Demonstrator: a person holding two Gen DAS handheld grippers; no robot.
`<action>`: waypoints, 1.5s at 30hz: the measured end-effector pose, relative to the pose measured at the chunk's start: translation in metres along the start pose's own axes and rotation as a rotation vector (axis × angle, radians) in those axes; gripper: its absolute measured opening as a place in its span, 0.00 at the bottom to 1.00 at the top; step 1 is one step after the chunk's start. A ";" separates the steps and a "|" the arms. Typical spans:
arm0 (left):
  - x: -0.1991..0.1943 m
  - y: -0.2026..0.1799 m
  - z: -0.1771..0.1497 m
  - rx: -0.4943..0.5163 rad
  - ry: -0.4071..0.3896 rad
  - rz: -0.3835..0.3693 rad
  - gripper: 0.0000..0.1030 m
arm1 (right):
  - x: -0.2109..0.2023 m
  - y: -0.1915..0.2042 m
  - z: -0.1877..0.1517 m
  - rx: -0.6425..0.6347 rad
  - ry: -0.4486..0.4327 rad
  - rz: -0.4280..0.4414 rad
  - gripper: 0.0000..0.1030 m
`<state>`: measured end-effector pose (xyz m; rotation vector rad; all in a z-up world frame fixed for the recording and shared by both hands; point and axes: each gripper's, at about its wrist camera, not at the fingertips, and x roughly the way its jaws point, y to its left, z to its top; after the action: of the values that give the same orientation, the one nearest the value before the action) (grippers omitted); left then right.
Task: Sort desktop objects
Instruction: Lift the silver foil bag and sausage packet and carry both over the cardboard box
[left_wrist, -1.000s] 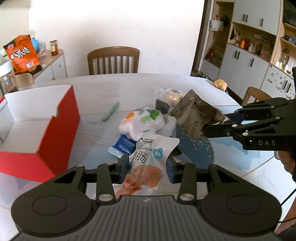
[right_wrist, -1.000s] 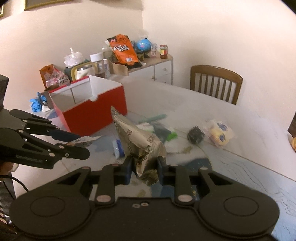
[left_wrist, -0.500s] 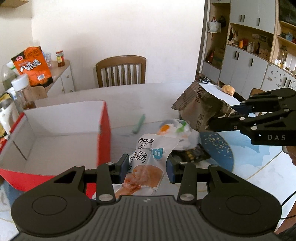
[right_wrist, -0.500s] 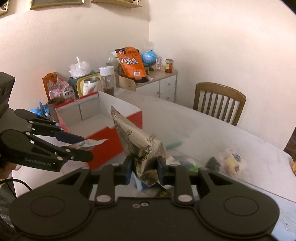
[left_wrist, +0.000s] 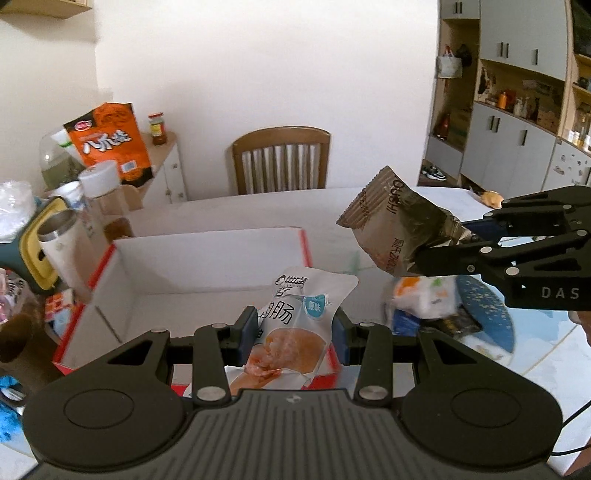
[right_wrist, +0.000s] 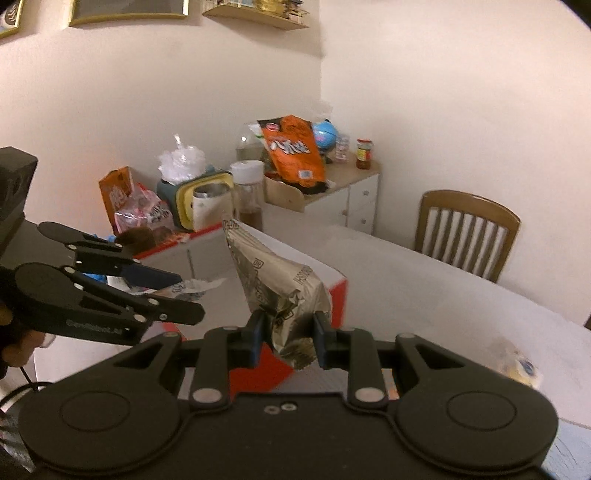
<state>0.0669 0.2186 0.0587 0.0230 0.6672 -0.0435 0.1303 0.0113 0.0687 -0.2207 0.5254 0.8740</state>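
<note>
The left claw (left_wrist: 293, 334) grips a white sausage packet (left_wrist: 295, 317) over the red box (left_wrist: 207, 266); the right claw (right_wrist: 288, 338) pinches a crinkled brown snack bag (right_wrist: 275, 284) (by one corner) beside it, which could slip short onto the desk (right_wrist: 424, 280).

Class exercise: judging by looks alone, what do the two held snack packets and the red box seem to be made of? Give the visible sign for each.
Brown packet: probably metallised foil film, since it holds sharp, shiny creases.
White packet: likely soft plastic film, glossy, smooth and printed, with a sealed flat edge.
Red box: apparently cardboard, with stiff flat walls, matte white inside and red outside.
</note>
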 end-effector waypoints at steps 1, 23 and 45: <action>0.001 0.007 0.001 -0.004 0.003 0.005 0.39 | 0.005 0.004 0.004 -0.004 -0.002 0.005 0.26; 0.084 0.130 0.017 -0.043 0.129 0.124 0.39 | 0.121 0.039 0.036 0.023 0.169 0.086 0.26; 0.166 0.151 0.013 -0.010 0.299 0.108 0.39 | 0.201 0.070 0.015 -0.129 0.420 0.053 0.26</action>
<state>0.2122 0.3634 -0.0327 0.0563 0.9636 0.0685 0.1868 0.1963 -0.0222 -0.5170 0.8691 0.9175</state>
